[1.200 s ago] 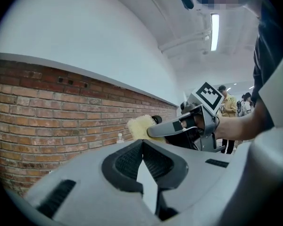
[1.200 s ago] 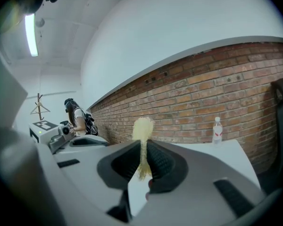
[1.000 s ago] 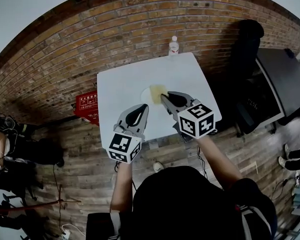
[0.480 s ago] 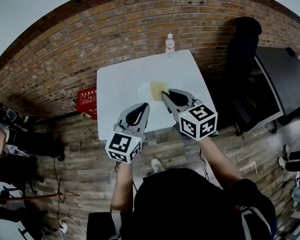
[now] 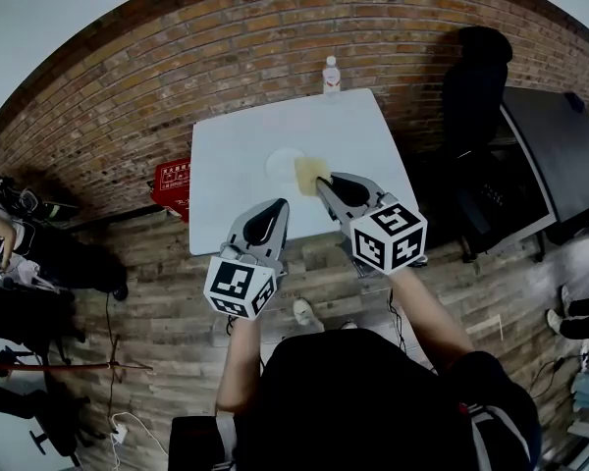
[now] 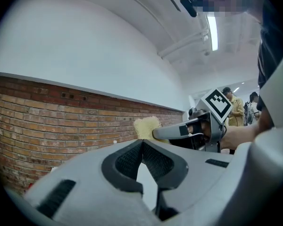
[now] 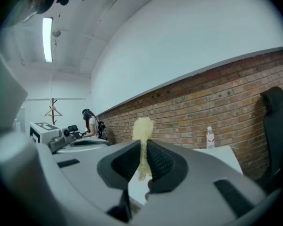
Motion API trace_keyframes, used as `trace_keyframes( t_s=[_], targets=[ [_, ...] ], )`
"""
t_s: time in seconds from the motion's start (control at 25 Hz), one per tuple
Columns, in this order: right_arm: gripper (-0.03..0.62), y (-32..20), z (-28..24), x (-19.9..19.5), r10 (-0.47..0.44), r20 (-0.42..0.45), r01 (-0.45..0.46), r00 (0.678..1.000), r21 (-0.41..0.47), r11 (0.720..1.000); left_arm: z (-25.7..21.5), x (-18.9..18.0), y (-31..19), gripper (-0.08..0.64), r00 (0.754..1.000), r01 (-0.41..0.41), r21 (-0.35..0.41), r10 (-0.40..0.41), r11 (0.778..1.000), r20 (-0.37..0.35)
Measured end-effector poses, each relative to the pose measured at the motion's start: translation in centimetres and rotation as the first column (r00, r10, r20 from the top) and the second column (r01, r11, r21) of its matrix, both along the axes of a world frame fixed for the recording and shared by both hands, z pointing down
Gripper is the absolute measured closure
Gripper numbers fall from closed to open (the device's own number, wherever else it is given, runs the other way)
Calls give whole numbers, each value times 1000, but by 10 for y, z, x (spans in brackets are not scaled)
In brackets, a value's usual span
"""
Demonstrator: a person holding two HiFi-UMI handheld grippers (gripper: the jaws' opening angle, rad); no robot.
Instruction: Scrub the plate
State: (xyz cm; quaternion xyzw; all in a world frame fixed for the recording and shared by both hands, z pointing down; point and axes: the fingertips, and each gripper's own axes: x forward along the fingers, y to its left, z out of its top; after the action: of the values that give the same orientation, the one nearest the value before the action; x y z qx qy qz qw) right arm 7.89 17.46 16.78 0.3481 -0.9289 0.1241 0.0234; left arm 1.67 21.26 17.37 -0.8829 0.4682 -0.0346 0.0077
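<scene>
A white plate (image 5: 281,162) lies near the middle of the white table (image 5: 236,165). My right gripper (image 5: 320,185) is shut on a yellow sponge (image 5: 309,172), which hangs just right of the plate; in the right gripper view the sponge (image 7: 142,128) sticks up between the closed jaws of that gripper (image 7: 142,147). My left gripper (image 5: 280,206) is at the table's near edge, shut with nothing in it. The left gripper view shows its jaws (image 6: 142,142) meeting, with the sponge (image 6: 146,127) and the right gripper (image 6: 170,133) beyond them. The plate is not in either gripper view.
A water bottle (image 5: 331,75) stands at the table's far edge against the brick wall. A red box (image 5: 174,186) is on the floor at the left. A black chair (image 5: 476,77) and a dark desk (image 5: 555,155) stand at the right. People sit at far left (image 5: 10,253).
Both grippers have drawn back from the table toward its near edge, the sponge still in the right one. The table and plate now sit farther away in the head view.
</scene>
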Motion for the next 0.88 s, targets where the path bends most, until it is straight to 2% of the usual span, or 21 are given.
trace_keyframes(
  t_s=[0.16,0.32,0.6,0.88],
  targets=[
    [549,12,-2,8,8,31,-9,999,15,1000,-4,-1,14,540,998,57,14,-57,998,-11],
    [549,25,-1,14,3,35,-4,999,30,1000,0,2,26,540,996,79,3,-79,997,-30],
    [549,43,6,20,-9,27,8,1000,37,999,8,4,44,540,993,105,-10,-105,994,-58],
    [549,53,8,24,-2,29,1,1000,40,999,8,8,54,540,994,94,-6,-94,996,-64]
  ],
)
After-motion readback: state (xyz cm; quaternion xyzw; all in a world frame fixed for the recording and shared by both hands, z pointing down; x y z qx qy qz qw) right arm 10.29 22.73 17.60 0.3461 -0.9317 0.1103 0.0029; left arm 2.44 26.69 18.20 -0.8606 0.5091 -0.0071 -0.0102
